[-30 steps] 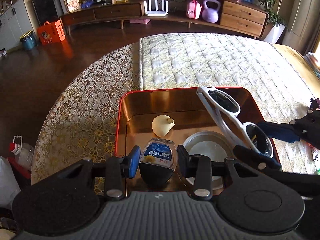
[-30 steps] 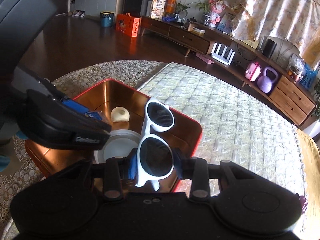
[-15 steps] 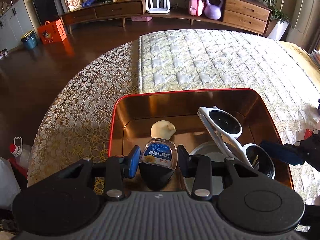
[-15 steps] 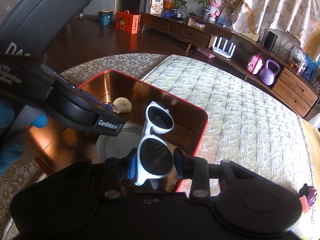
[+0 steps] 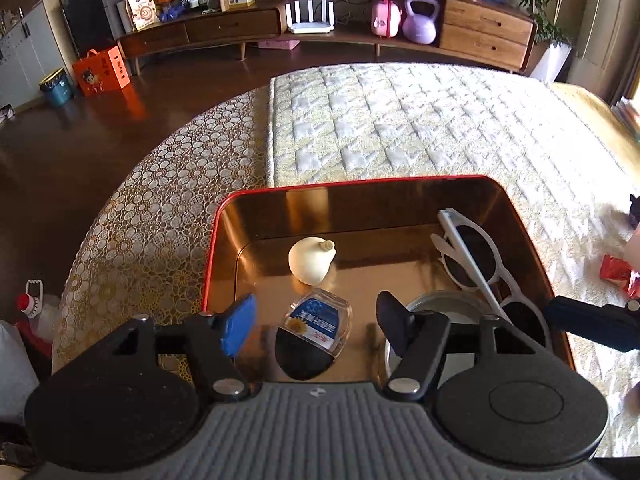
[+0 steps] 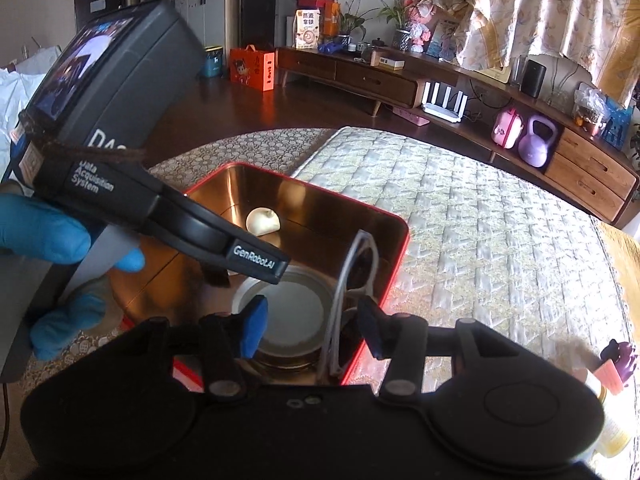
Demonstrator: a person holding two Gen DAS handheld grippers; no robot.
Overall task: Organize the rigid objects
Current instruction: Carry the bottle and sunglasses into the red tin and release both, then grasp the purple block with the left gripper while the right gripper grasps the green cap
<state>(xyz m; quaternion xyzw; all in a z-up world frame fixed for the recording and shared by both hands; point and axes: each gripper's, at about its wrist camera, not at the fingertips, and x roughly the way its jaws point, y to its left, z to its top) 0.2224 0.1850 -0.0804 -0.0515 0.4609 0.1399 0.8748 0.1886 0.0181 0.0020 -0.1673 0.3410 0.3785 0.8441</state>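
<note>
A red-rimmed copper tray (image 5: 360, 204) sits on the bed. In it lie a cream garlic-shaped object (image 5: 311, 260), a small clear bottle with a blue label (image 5: 316, 330), a round metal lid (image 5: 436, 312) and white sunglasses (image 5: 476, 264). My left gripper (image 5: 316, 326) is open, its fingers either side of the bottle without touching it. My right gripper (image 6: 312, 330) is open over the tray's near edge (image 6: 394, 276). The sunglasses (image 6: 352, 296) stand edge-on between its fingers, leaning on the tray wall. The lid (image 6: 292, 312) lies below.
A quilted bedspread (image 5: 400, 120) stretches beyond the tray, lace cover (image 5: 160, 208) to the left. Red wrappers (image 5: 618, 274) lie on the bed at right. A small purple figure (image 6: 620, 356) and a bottle (image 6: 612, 420) lie right of the tray. A wooden sideboard (image 5: 320, 28) lines the far wall.
Both grippers have opened. The left one let go of the bottle, which now lies in the tray. The right one let go of the sunglasses, which dropped into the tray.
</note>
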